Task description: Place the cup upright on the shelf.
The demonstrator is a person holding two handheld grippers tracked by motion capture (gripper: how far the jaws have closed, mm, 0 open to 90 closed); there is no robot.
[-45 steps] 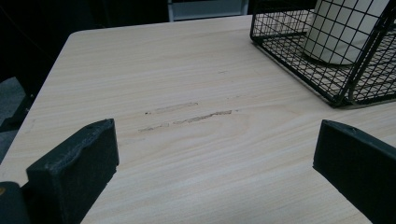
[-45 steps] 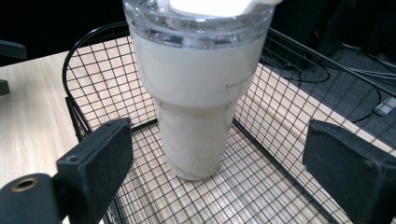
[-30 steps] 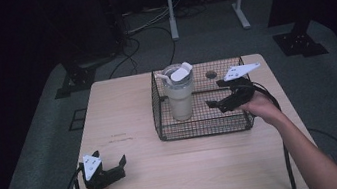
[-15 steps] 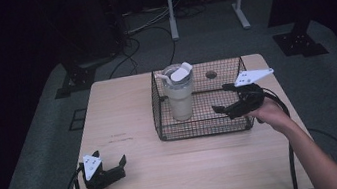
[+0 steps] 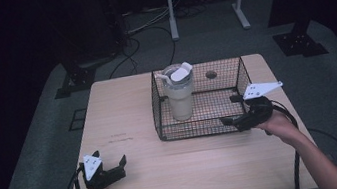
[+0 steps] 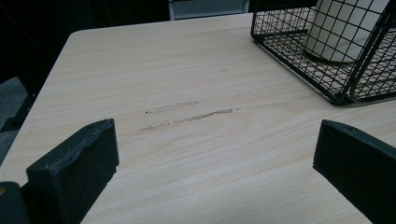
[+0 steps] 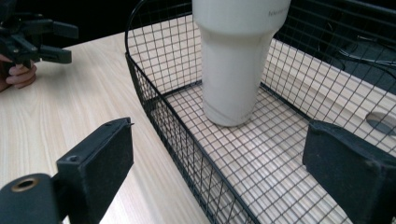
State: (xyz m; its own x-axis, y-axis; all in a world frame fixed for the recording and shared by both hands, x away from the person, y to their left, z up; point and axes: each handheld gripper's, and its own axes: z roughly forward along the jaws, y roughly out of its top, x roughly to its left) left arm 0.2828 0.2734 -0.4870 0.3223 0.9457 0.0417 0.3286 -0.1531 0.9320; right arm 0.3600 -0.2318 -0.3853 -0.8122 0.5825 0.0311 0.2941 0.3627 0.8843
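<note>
At basket near right corner: right gripper jaws apart, empty, straddling rim; tumbler upright inside.

i see a pale wood-grain table, matt and smooth, with a few faint dark scuffs on its surface in my left gripper view. the basket is thin black metal wire, a fine grid with a slight sheen. inside it the tumbler looks like smooth cream-coloured coated metal or plastic, softly satin; i can't tell which. its lid reads as pale plastic. my right gripper and left gripper have matt black jaws, slightly rough-edged.
</note>
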